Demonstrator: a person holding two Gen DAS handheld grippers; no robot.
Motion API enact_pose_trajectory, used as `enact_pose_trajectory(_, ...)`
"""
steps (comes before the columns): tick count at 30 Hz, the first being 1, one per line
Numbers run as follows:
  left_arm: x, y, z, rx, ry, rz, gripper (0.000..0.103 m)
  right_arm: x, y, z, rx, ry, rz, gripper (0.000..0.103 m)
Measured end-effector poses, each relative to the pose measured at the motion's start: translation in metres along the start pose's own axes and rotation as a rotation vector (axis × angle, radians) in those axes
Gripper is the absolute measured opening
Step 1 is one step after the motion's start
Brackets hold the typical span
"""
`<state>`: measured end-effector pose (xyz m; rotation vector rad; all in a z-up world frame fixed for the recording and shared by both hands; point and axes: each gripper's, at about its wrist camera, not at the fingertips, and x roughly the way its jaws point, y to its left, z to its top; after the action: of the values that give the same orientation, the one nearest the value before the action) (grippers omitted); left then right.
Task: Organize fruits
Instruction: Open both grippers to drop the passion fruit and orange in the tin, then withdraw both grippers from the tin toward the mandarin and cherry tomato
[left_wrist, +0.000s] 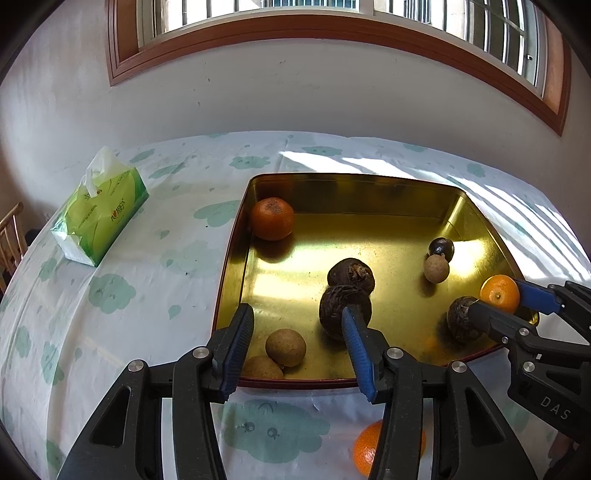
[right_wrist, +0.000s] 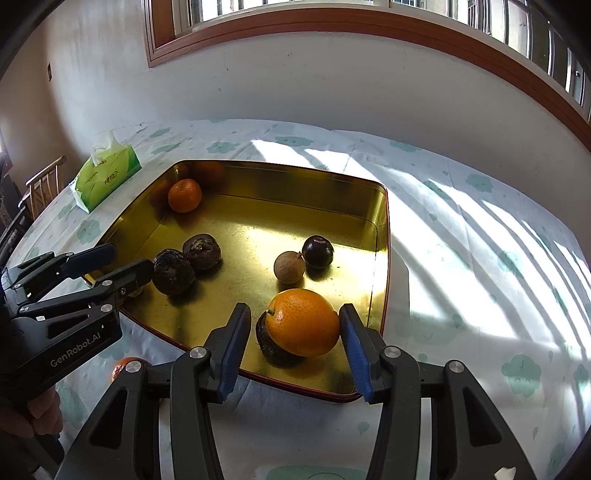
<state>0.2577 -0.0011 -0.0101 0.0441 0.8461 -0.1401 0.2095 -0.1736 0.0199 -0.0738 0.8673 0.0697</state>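
My right gripper has its fingers spread wide on either side of a mandarin that rests on a dark fruit at the near right corner of the gold tin tray; the mandarin lies straight ahead between the pads, seemingly unpinched. My left gripper is also apart, empty, its right pad touching a dark wrinkled fruit, two longans just ahead. One mandarin lies on the surface beneath it, outside the tray.
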Motion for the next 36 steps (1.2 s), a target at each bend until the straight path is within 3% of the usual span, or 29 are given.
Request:
enact_pose_trajectory(16, -0.056, -0.011, -0.026, 0.024, -0.043, -0.015, 0.051, -0.058, 0.003, -0.019, 0.013, -0.066, -0.004, 0.051)
enact_pose_trajectory(25, -0.081, -0.008, -0.074, -0.006, -0.021, -0.012, 0.051, -0.084, 0.007, -0.069, 0.019, -0.043, -0.009, 0.051)
enact_pose_trajectory(36, -0.086, 0.007, -0.134, -0.030, 0.035, 0.028, 0.051, -0.087, 0.012, -0.128, 0.027, 0.032, 0.003, 0.051)
